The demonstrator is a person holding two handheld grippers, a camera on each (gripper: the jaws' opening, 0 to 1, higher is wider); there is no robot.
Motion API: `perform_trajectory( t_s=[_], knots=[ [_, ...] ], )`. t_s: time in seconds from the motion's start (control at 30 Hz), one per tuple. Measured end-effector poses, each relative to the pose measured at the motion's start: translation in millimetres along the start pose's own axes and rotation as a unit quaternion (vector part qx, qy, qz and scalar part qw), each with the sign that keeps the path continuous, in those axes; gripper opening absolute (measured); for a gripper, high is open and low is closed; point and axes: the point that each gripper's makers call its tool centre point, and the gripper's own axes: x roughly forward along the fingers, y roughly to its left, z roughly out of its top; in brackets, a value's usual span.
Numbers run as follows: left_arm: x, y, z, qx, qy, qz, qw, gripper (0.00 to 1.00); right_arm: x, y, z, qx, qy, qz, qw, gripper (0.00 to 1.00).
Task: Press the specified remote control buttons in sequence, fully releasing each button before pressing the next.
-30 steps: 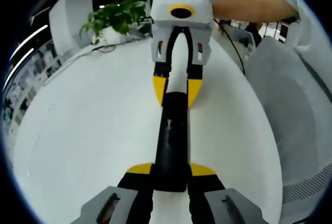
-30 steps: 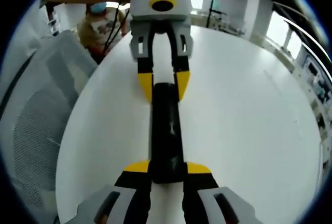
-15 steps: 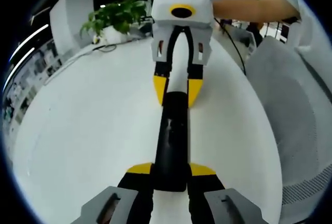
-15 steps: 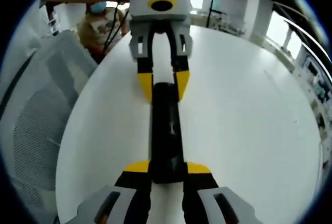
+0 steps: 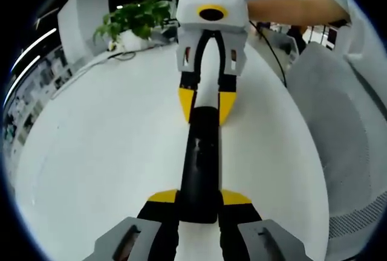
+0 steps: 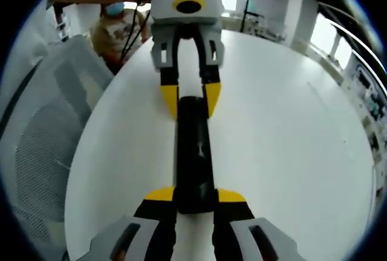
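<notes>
A long black remote control (image 5: 200,161) lies lengthwise over the white table (image 5: 103,152), held at both ends. My left gripper (image 5: 199,199) is shut on its near end in the left gripper view, one yellow fingertip (image 5: 163,197) on each side. Facing it, my right gripper (image 5: 205,105) is shut on the far end. In the right gripper view the same remote control (image 6: 193,152) runs up from my right gripper (image 6: 195,196) to my left gripper (image 6: 188,99). The buttons are too dark to make out.
A grey mesh chair (image 5: 351,134) stands by the table edge, also the mesh chair (image 6: 36,134) in the right gripper view. A potted plant (image 5: 134,20) and a cable sit at the table's far side. A person's arm (image 5: 296,8) reaches to the right gripper.
</notes>
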Motion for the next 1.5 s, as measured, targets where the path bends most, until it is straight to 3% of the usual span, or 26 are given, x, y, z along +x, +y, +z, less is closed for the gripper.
perform_trajectory(
  t_s=[1.27, 1.5],
  knots=[
    [0.8, 1.7, -2.0, 0.006, 0.011, -0.002, 0.9999, 0.23, 0.3, -1.6, -0.8, -0.007, 0.007, -0.014, 0.9999, 0.21],
    [0.8, 0.5, -1.1, 0.009, 0.014, -0.002, 0.9999, 0.23, -0.5, -4.1, 0.7, -0.004, 0.003, -0.018, 0.9998, 0.28]
  ],
)
